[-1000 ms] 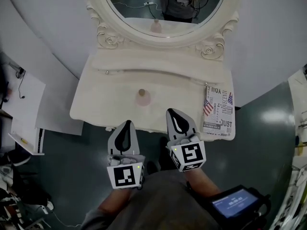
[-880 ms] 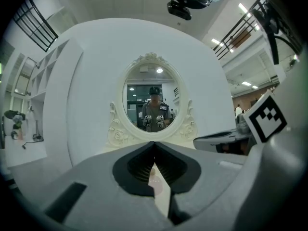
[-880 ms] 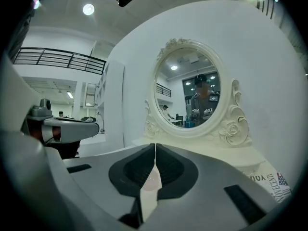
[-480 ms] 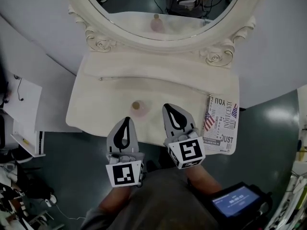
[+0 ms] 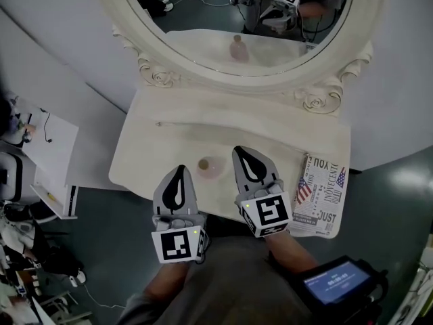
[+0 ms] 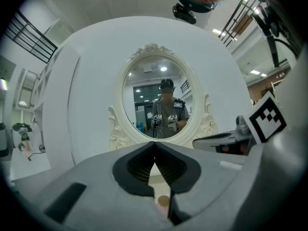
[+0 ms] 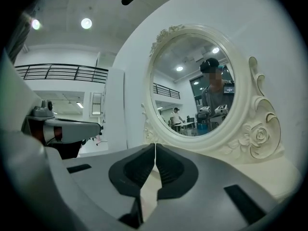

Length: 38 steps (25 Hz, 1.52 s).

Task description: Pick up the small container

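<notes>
The small container [image 5: 209, 167] is a pale pink jar with a tan lid. It stands near the front edge of the cream vanity table [image 5: 155, 147], between my two grippers. The left gripper [image 5: 180, 170] is shut and empty, its tip just left of the jar. The right gripper [image 5: 244, 153] is also shut and empty, just right of the jar. In the left gripper view, the jar's lid [image 6: 163, 201] shows low under the closed left gripper [image 6: 154, 144]. In the right gripper view, the right gripper [image 7: 155, 146] has its jaws together with nothing in them, and the jar is not seen.
An oval mirror [image 5: 243, 19] in a carved cream frame stands at the back of the table and reflects the jar. A printed newspaper [image 5: 323, 195] lies on the table's right end. White sheets [image 5: 47, 147] lie on the floor at left. A screen device [image 5: 335, 282] sits by my right arm.
Both grippers have come forward over the table's front edge, so the jar now stands level with their tips. Both stayed shut.
</notes>
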Tool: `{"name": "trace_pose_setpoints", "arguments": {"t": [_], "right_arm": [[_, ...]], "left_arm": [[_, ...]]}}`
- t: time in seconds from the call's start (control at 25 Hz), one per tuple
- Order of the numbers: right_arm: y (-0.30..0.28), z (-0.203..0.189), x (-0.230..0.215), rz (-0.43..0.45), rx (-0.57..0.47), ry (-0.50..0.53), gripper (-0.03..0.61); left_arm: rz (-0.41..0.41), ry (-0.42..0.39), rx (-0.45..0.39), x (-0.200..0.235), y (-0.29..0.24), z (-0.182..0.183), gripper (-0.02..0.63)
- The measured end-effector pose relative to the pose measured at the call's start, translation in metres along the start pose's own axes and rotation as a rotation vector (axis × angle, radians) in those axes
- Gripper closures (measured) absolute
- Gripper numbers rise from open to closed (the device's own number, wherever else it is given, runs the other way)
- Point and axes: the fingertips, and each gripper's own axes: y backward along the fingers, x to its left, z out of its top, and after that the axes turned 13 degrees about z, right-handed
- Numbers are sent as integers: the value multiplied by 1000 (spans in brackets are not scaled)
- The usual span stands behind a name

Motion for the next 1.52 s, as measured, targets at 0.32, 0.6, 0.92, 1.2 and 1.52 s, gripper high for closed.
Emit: {"name": "trace_pose_setpoints", "arguments": {"t": [0.32, 0.6, 0.92, 1.2, 1.52], "right_arm": [[-22, -3, 1, -6, 6, 16, 563], [-37, -4, 3, -5, 24, 31, 563], [-48, -16, 4, 13, 63, 35, 563], [-51, -48, -3, 17, 137, 14, 563], [-45, -94, 0, 23, 223, -22, 563]], "left_arm": [[2, 9, -19, 17, -17, -4, 601], [1, 20, -19, 29, -30, -8, 601], [-21, 23, -5, 27, -41, -19, 600], [-53, 64, 45, 18, -46, -52, 600], [-66, 99, 127, 9, -42, -99, 600]]}}
